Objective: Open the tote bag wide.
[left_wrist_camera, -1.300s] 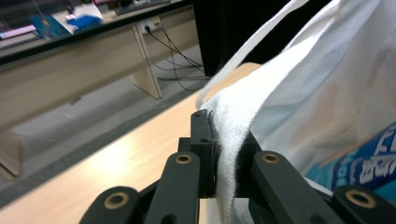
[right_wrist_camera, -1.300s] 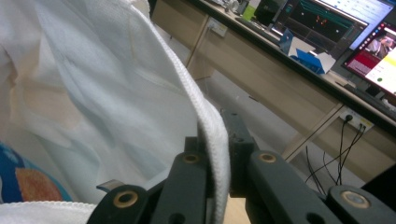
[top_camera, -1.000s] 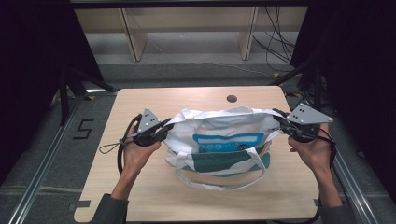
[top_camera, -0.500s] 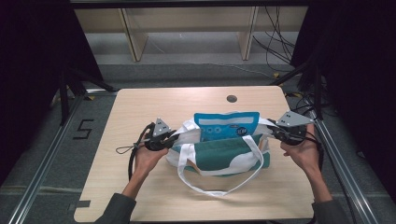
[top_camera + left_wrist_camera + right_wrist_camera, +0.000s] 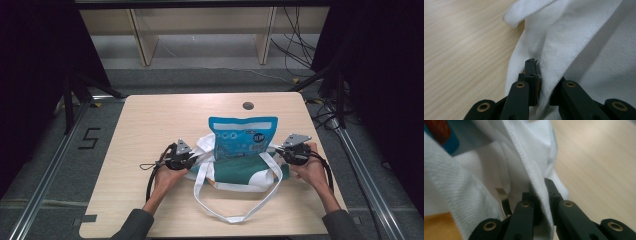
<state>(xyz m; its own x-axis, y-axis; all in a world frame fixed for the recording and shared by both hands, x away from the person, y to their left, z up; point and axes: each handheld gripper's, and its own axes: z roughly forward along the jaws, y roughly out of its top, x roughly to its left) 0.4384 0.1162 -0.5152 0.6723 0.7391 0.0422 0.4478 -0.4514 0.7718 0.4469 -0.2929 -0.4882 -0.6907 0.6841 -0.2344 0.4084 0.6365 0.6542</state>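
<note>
A white and teal cloth tote bag (image 5: 240,172) lies slumped on the wooden table (image 5: 150,125), its white handles (image 5: 235,212) looped toward the front edge. A blue snack pouch (image 5: 243,136) stands upright out of the bag's mouth. At the bag's left rim my left gripper (image 5: 196,159) is shut on the white fabric (image 5: 554,50), which is pinched between its black jaws. My right gripper (image 5: 278,150) is shut on the bag's right rim, a stitched white hem (image 5: 534,170) clamped between its jaws. Both grippers sit low, close to the tabletop.
A small round grommet hole (image 5: 248,105) sits near the table's far edge. Light wooden shelving legs (image 5: 142,35) and loose cables (image 5: 295,45) lie on the floor beyond. Metal rails (image 5: 55,165) run along both sides of the table.
Both grippers have come down with the bag's rim, and the fabric has dropped around the blue pouch, which now stands exposed. The handles have spread out toward the front edge.
</note>
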